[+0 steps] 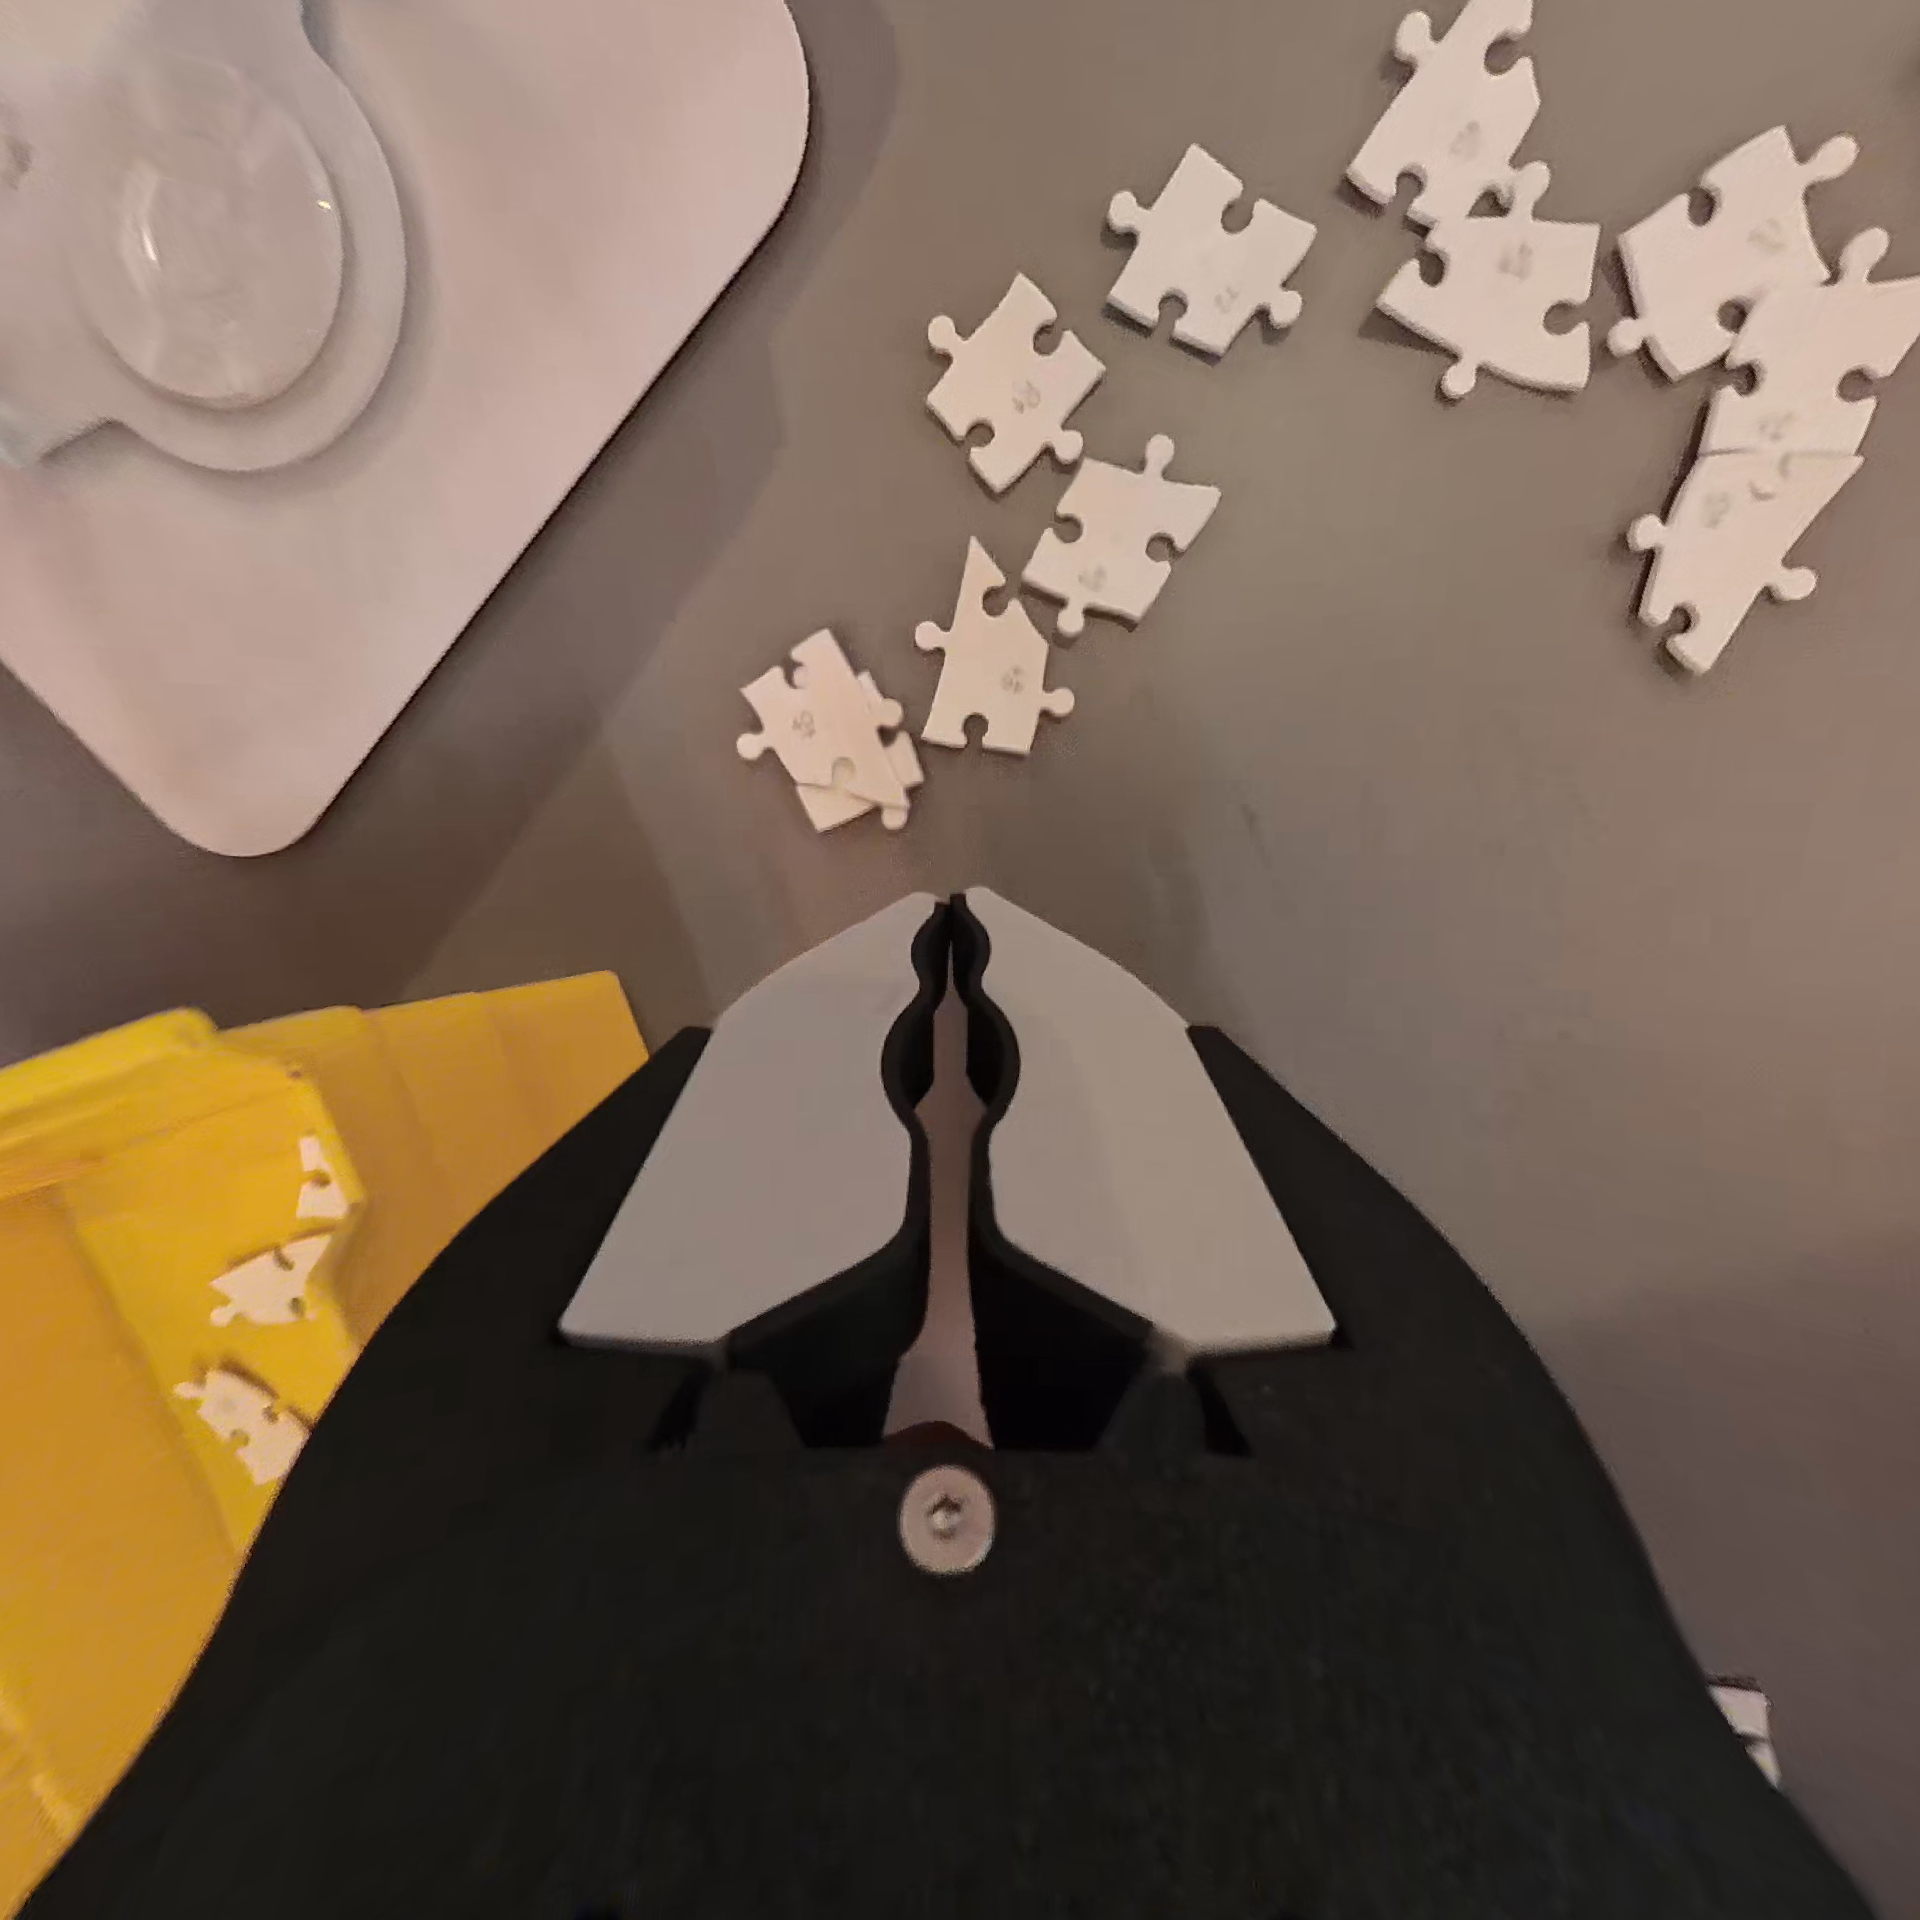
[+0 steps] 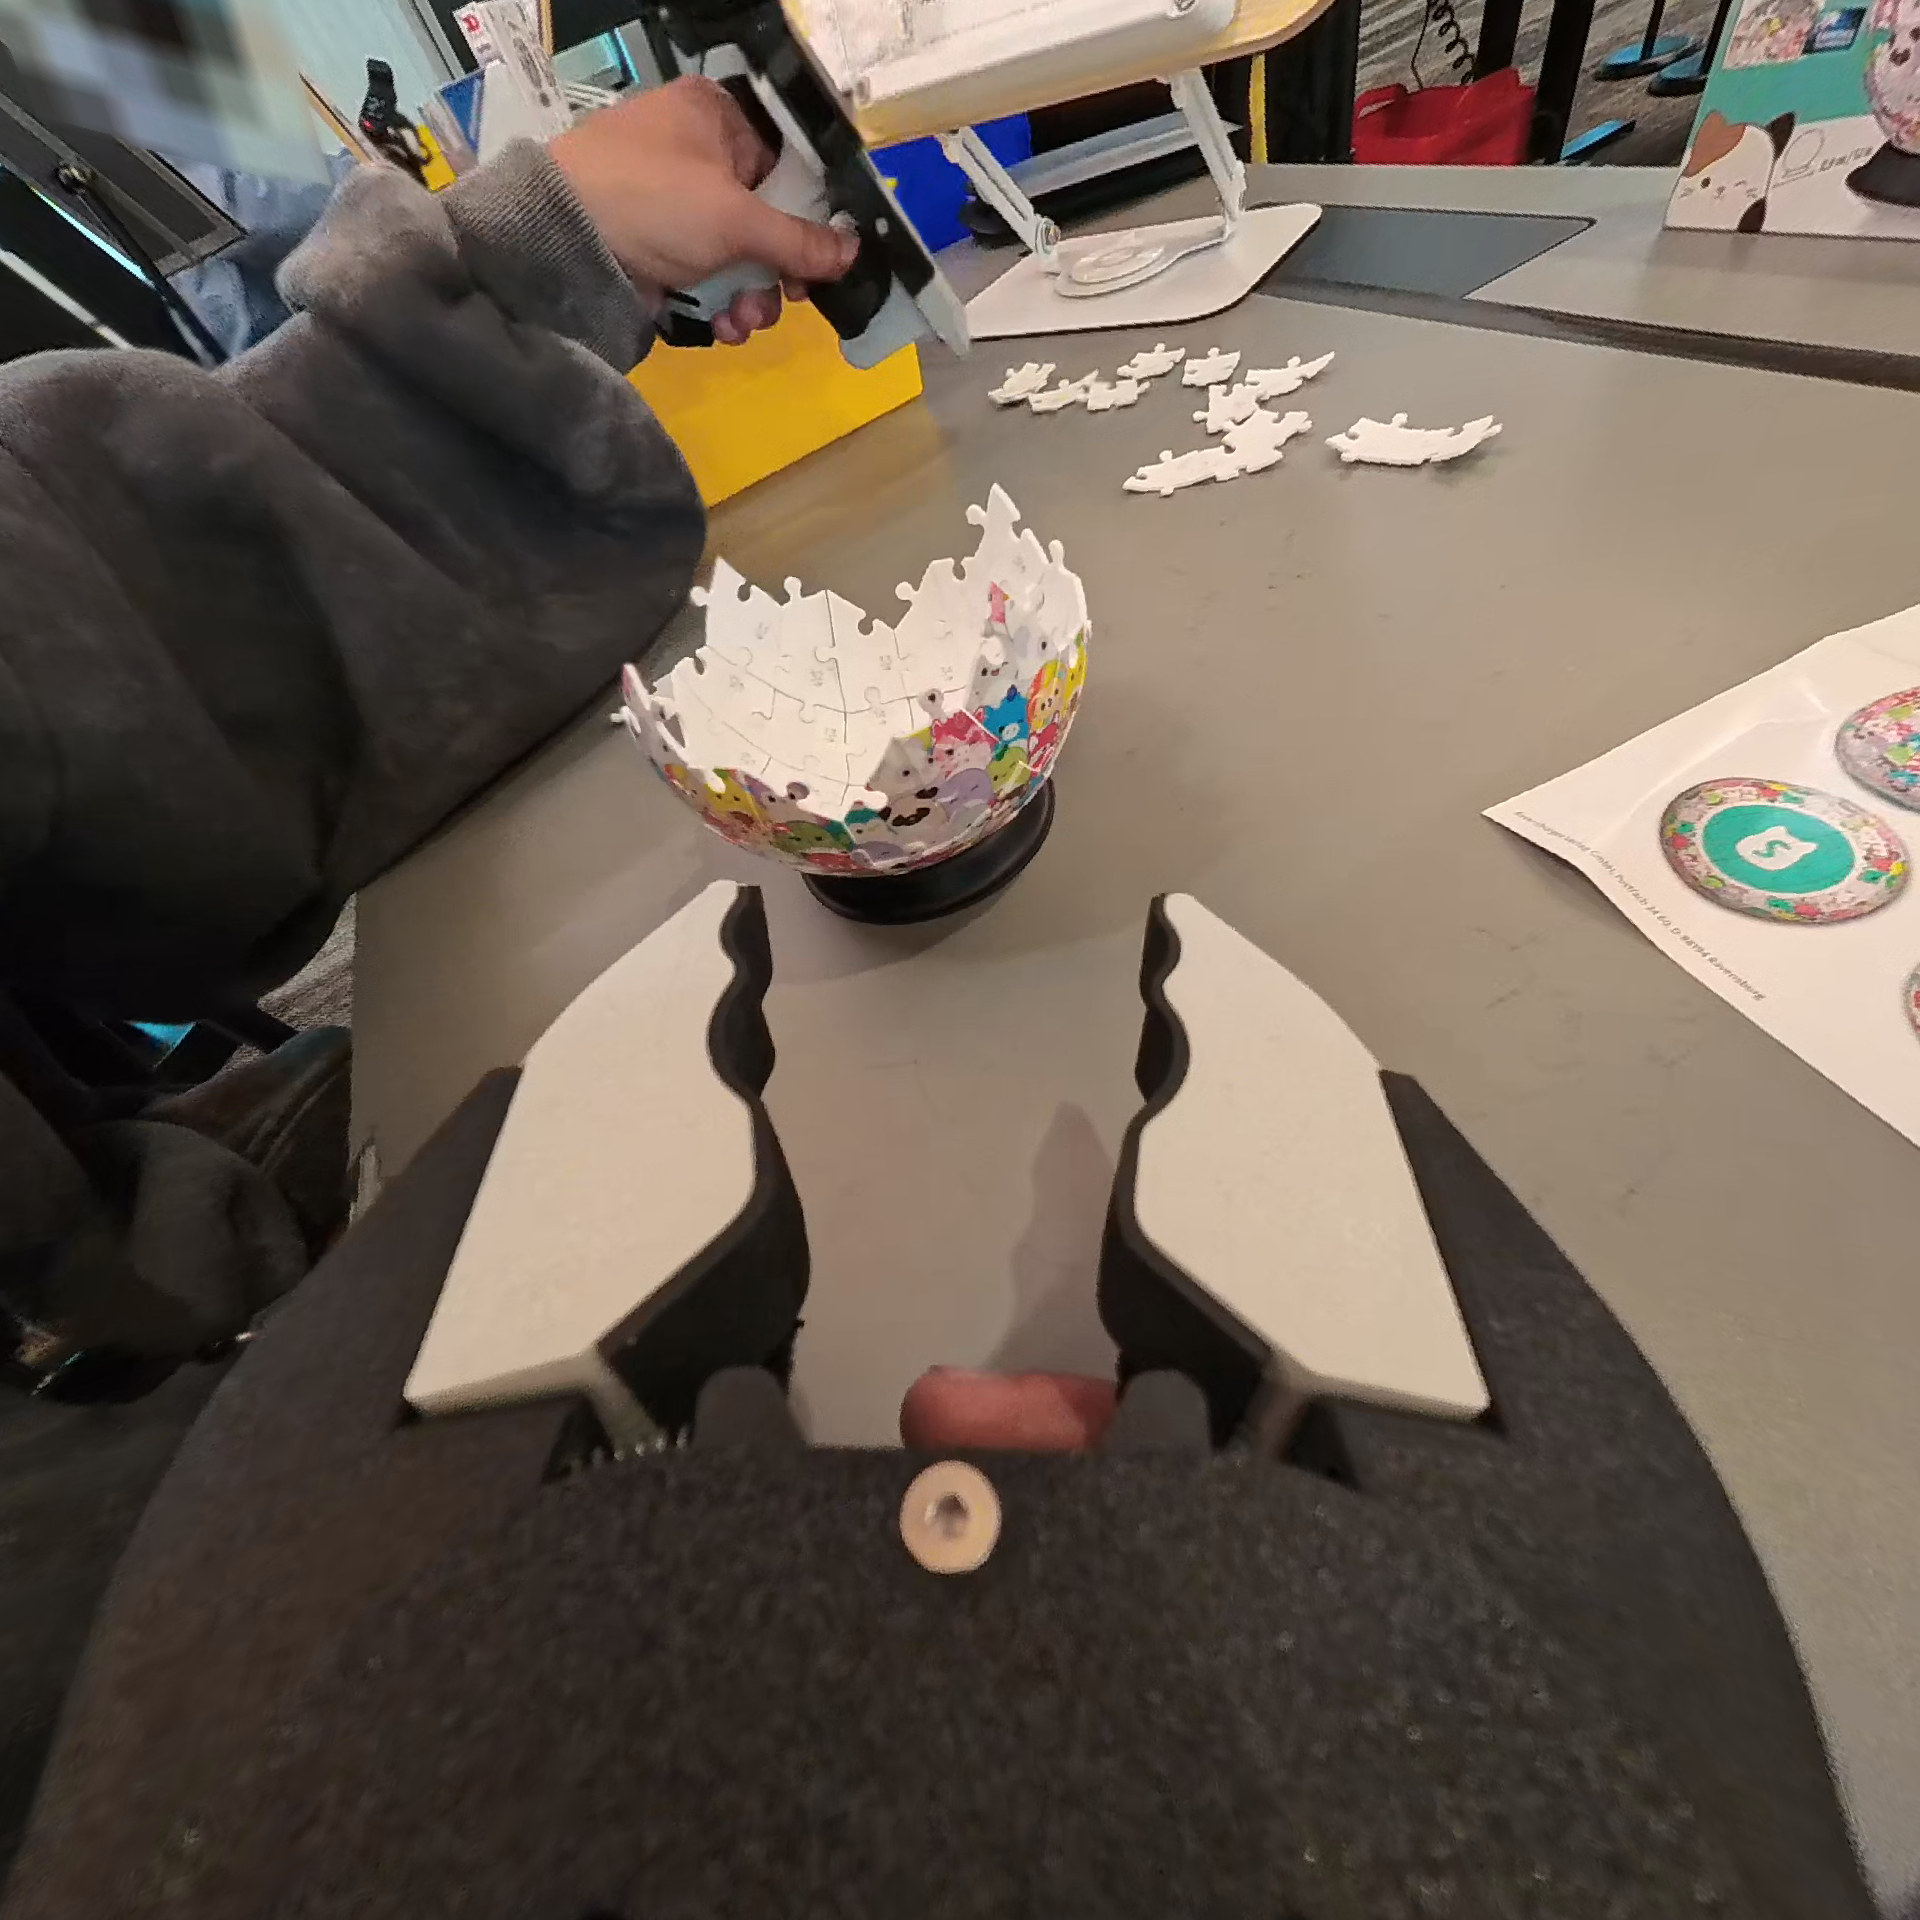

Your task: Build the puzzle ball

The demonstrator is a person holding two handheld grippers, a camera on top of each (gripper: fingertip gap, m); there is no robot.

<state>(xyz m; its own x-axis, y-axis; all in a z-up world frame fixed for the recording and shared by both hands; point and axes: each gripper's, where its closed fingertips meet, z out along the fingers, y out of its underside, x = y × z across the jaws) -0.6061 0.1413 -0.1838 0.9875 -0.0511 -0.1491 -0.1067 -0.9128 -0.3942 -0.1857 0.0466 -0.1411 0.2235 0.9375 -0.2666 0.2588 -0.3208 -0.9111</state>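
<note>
Two hand-held grippers work over a grey table (image 2: 1351,727). Seen from the right wrist view, the puzzle ball (image 2: 862,717) sits at the centre of the frame, just past the right gripper (image 2: 951,914), whose jaws stand wide apart with nothing between them. The ball is a half-built shell, like a bowl, resting on a black ring stand (image 2: 935,883). Its open mouth points upward and tilts toward 10 o'clock; the jagged rim rises highest at 1 o'clock. The outer face shows colourful cartoon figures, the inner face is plain white.

At 12 o'clock, beyond the ball, loose white puzzle pieces (image 2: 1236,410) lie spread on the table. A person's hand (image 2: 707,208) at 11 o'clock holds the left gripper (image 2: 935,322) above them.

From the left wrist view, the left gripper (image 1: 954,899) points down at the table, its fingers pressed together and empty. The pieces (image 1: 1205,260) fan from 12 to 2 o'clock, blank side up. A yellow bin (image 1: 156,1195) at 8 o'clock holds a few more white pieces (image 1: 265,1288). A white stand base (image 1: 520,468) lies at 10 o'clock.
</note>
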